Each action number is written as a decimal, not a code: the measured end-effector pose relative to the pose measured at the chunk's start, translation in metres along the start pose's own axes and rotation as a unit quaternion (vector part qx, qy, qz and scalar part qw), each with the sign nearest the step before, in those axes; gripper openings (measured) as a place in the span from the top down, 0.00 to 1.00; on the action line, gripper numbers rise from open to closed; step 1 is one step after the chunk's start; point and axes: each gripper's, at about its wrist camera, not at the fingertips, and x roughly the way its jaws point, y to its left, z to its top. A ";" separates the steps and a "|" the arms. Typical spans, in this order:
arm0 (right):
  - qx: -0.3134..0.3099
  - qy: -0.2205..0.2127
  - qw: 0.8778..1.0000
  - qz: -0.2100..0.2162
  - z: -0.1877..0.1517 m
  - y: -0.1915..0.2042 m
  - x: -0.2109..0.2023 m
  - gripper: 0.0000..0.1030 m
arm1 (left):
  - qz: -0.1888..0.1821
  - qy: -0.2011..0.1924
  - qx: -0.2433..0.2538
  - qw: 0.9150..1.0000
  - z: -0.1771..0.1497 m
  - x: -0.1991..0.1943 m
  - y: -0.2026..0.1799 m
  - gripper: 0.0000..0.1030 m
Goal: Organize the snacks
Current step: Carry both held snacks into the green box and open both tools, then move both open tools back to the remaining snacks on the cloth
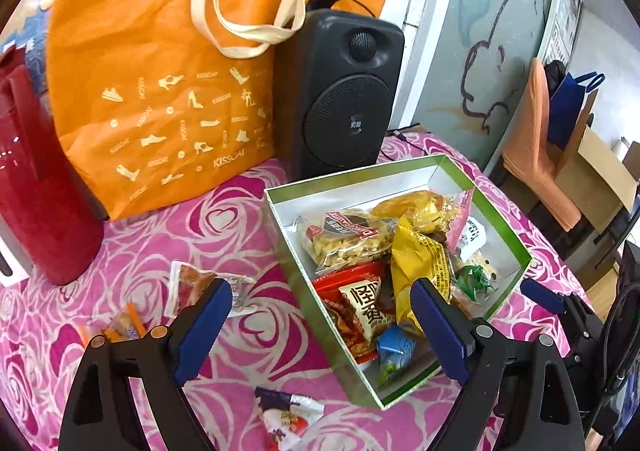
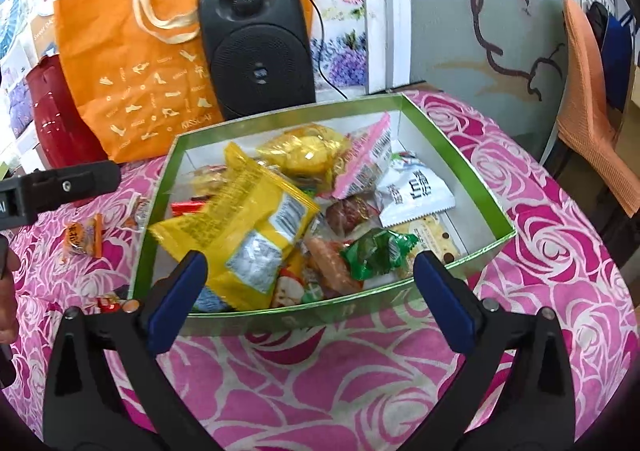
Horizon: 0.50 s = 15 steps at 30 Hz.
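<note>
A green-rimmed cardboard box [image 1: 276, 211] [image 2: 496, 211] sits on the pink rose tablecloth, filled with several snack packets, among them a yellow packet [image 1: 416, 263] [image 2: 248, 223] and a red packet [image 1: 356, 303]. My left gripper [image 1: 320, 315] hovers open over the box's near left wall, empty. Loose snacks lie on the cloth: a clear packet [image 1: 192, 283], an orange candy [image 1: 124, 327] [image 2: 82, 237] and a white-purple wrapper [image 1: 288, 415]. My right gripper [image 2: 308, 283] hangs open above the box's front edge, holding nothing.
An orange tote bag [image 1: 160, 83] [image 2: 136, 63], a black speaker [image 1: 344, 99] [image 2: 256, 47] and a red jug [image 1: 36, 191] [image 2: 60, 123] stand behind the box. A chair with an orange cover [image 1: 536, 155] [image 2: 588, 103] is to the right, past the table edge.
</note>
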 end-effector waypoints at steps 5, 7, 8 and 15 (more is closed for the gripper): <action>-0.015 -0.006 1.000 0.011 0.005 0.020 -0.018 0.01 | -0.002 -0.010 -0.008 1.000 -0.005 -0.021 0.008 0.10; -0.024 -0.007 1.000 0.019 0.005 0.031 -0.025 0.01 | 0.003 -0.014 -0.014 1.000 -0.009 -0.032 0.013 0.10; -0.028 -0.007 0.999 0.022 0.005 0.035 -0.027 0.01 | 0.006 -0.014 -0.017 1.000 -0.011 -0.036 0.016 0.10; -0.068 0.008 0.995 0.068 -0.004 0.076 -0.042 0.01 | 0.038 -0.006 -0.055 0.998 -0.043 -0.069 0.051 0.10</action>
